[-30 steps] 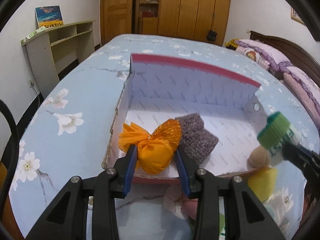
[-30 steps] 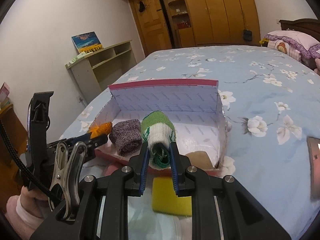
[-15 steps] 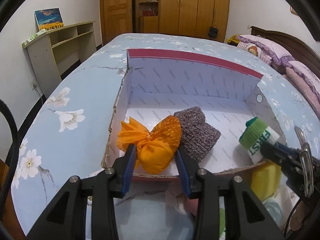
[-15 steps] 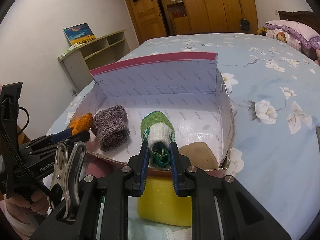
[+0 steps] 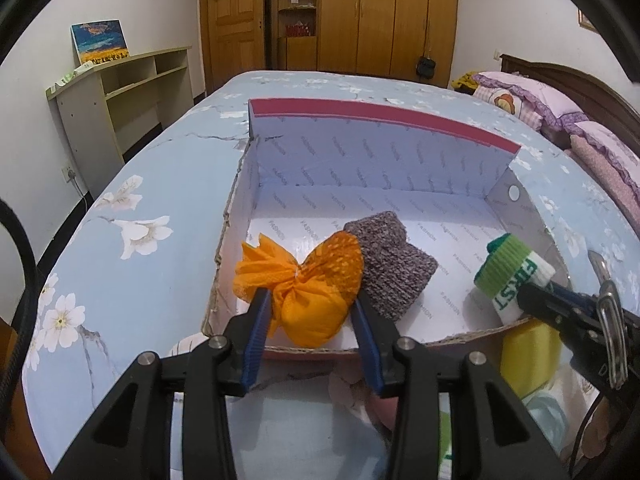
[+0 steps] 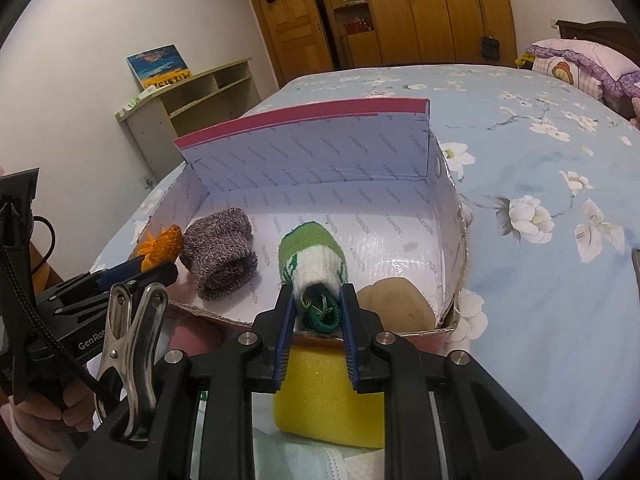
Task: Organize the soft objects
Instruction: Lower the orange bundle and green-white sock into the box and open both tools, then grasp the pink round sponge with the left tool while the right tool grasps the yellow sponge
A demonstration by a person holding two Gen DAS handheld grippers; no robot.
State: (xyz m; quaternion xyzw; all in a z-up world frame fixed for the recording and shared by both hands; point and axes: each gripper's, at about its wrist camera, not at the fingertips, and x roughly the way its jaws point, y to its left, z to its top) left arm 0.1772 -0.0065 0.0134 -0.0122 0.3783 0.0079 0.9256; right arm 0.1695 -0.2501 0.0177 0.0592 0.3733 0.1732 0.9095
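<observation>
A shallow cardboard box (image 5: 380, 148) with a red-edged back wall lies on the bed. Inside at the front left rests an orange mesh bundle (image 5: 308, 304), between the fingers of my left gripper (image 5: 310, 295). Those jaws are opening and the pads no longer squeeze the bundle. A grey knitted sock roll (image 5: 392, 264) lies beside the bundle. My right gripper (image 6: 317, 292) is shut on a green-and-white sock roll (image 6: 312, 256) that rests on the box floor by the front edge. The right wrist view also shows the grey roll (image 6: 220, 256) and the orange bundle (image 6: 162, 246).
A yellow sponge (image 6: 320, 392) lies on the bed just outside the box's front edge, under my right gripper. A tan round pad (image 6: 396, 300) sits in the box's front right corner. Pillows (image 5: 540, 100) are far right, a shelf unit (image 5: 120, 92) far left.
My right gripper came down and set the green-and-white sock roll on the box floor. My left jaws have spread a little around the orange bundle.
</observation>
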